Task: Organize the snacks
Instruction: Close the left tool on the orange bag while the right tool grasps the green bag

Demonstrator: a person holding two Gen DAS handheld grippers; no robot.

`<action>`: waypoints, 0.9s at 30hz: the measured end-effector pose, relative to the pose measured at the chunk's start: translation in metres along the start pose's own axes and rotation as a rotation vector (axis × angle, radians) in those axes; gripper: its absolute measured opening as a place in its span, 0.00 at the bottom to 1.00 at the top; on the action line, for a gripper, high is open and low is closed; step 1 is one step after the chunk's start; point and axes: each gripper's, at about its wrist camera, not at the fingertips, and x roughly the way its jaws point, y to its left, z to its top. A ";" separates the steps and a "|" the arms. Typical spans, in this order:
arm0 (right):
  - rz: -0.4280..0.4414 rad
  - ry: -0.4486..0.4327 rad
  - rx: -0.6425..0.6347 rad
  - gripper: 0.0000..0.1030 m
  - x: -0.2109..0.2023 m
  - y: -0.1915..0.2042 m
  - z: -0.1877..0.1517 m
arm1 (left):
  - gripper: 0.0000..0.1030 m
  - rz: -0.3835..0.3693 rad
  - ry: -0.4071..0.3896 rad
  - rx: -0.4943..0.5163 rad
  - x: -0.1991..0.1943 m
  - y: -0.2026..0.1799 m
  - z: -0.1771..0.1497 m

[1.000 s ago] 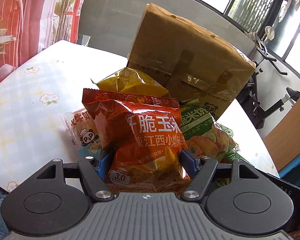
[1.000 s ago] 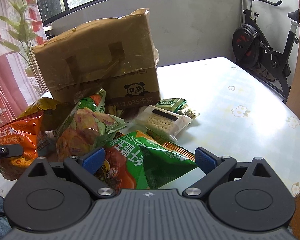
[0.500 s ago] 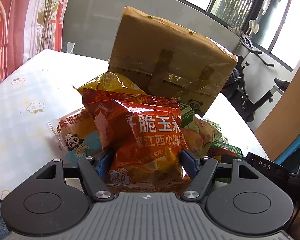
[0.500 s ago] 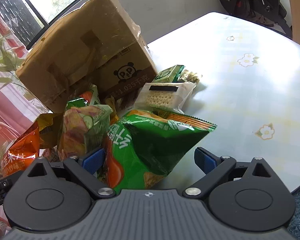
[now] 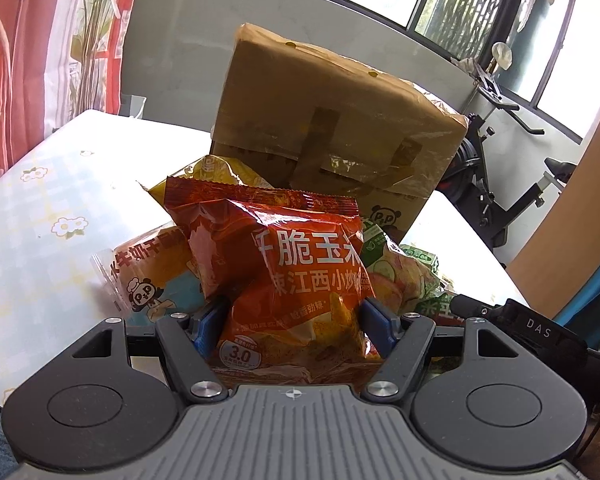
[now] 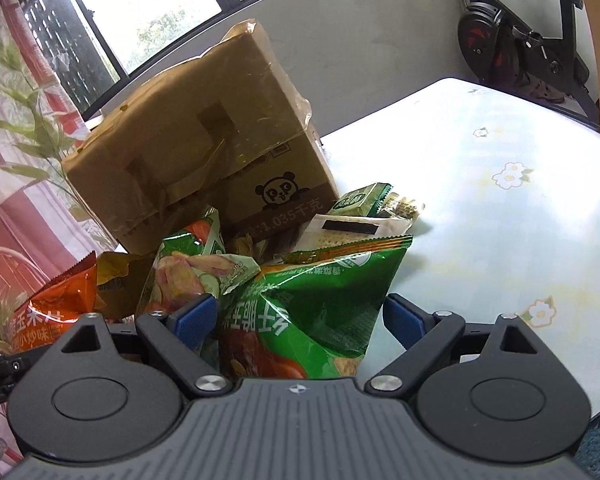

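My left gripper [image 5: 294,320] is shut on an orange-red chip bag [image 5: 300,264], blue pads pressing its lower sides; the bag stands upright above the pile. The same bag shows at the left edge of the right wrist view [image 6: 60,304]. My right gripper [image 6: 298,314] straddles a green chip bag [image 6: 320,300], and its jaws are closing. The left pad touches the bag, while a small gap remains at the right pad. Both bags lie in a snack pile in front of a taped cardboard box [image 6: 204,152] on the floral table [image 6: 500,240].
The pile also holds a vegetable-chip bag [image 6: 192,272], a yellow bag [image 5: 216,172], a panda-printed bread packet [image 5: 152,272], a cracker packet [image 6: 356,232] and a small green packet [image 6: 360,200]. An exercise bike [image 6: 520,52] stands beyond the table's far right edge.
The right gripper rolled, sank over the green bag, and its jaws narrowed slightly. The left gripper kept its hold on the orange bag with only a slight roll.
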 end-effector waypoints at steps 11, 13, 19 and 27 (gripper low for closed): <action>-0.035 -0.030 0.034 0.87 0.013 -0.009 0.002 | 0.72 0.007 0.001 0.004 0.001 -0.001 0.002; -0.047 -0.015 0.033 0.87 0.017 -0.010 0.001 | 0.72 0.009 0.002 0.004 0.001 -0.003 0.002; -0.009 -0.012 0.064 0.86 0.026 -0.019 -0.002 | 0.72 0.006 0.006 0.016 0.002 -0.004 0.002; 0.039 0.004 0.074 0.75 0.023 -0.019 -0.003 | 0.72 0.007 0.000 0.014 0.000 -0.005 0.002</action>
